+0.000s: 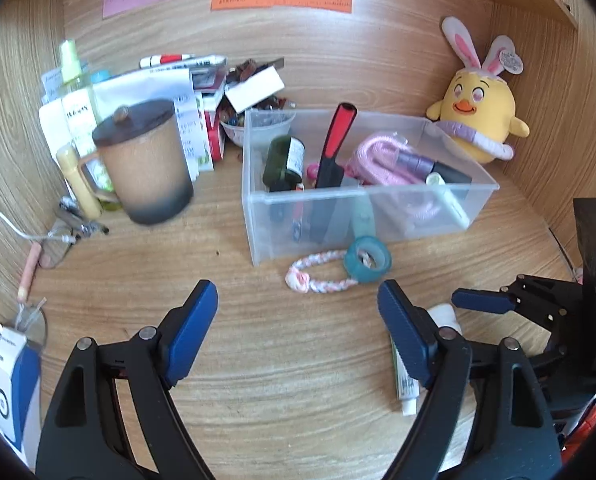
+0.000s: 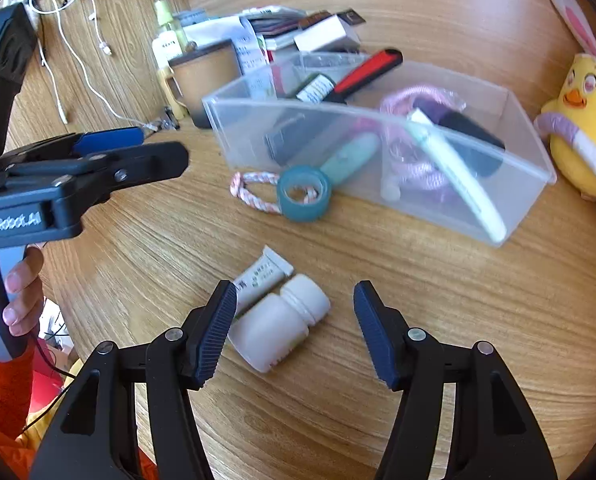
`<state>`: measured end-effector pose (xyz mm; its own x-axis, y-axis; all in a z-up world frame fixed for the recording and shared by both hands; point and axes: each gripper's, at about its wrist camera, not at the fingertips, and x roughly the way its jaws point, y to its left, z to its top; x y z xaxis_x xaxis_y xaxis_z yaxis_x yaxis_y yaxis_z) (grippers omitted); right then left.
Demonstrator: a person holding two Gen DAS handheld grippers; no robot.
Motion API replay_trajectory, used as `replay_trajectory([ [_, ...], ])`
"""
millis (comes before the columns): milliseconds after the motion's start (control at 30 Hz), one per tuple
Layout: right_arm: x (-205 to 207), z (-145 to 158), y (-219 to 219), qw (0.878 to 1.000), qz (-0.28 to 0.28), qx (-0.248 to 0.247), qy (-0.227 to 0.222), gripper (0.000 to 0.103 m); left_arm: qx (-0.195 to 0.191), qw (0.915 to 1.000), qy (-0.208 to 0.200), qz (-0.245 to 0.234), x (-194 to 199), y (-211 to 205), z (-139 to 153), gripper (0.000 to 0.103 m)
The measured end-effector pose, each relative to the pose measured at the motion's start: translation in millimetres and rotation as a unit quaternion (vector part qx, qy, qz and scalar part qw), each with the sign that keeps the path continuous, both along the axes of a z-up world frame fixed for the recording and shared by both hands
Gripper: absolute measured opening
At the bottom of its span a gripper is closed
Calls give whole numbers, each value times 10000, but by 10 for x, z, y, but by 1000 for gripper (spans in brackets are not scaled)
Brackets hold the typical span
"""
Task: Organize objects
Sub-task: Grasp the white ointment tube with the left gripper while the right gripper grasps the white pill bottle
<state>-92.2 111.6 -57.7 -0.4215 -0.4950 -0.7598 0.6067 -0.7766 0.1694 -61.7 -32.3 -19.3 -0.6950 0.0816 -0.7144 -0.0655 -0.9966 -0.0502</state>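
While spread wide, right gripper (image 2: 294,328) straddling white bottle (image 2: 280,322) lying on desk (image 2: 458,300), jaws clear of it, nothing gripped. Small tube (image 2: 264,276) touching bottle's far side. Left gripper (image 1: 298,328) equally wide, holding nothing, over bare wood. Farther: teal tape roll (image 2: 304,193) on braided rope loop (image 2: 254,192), against clear bin (image 2: 378,152) front wall. Beyond bin: lidded mug (image 1: 144,160), yellow plush chick (image 1: 480,116).

"GenRobot.AI" in white on the left hand-held gripper (image 2: 110,148) body, other labels and notes too blurred
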Motion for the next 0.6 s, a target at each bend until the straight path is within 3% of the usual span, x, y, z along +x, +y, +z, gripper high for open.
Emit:
replay_trajectory([
  [100, -10, -15, 64, 10000, -70, -8, -60, 50, 115, 9997, -178, -106, 34, 37, -107, 83],
  [233, -26, -26, 110, 10000, -53, 40, -74, 28, 160, 9987, -348, -329, 69, 160, -241, 83],
  [467, -18, 50, 260, 9997, -184, 8, 162, 27, 284, 9955, -577, -697, 113, 414, -392, 82],
  [600, -19, 92, 417, 9991, -365, -47, 194, 27, 163, 9931, -731, -898, 109, 572, -479, 66],
])
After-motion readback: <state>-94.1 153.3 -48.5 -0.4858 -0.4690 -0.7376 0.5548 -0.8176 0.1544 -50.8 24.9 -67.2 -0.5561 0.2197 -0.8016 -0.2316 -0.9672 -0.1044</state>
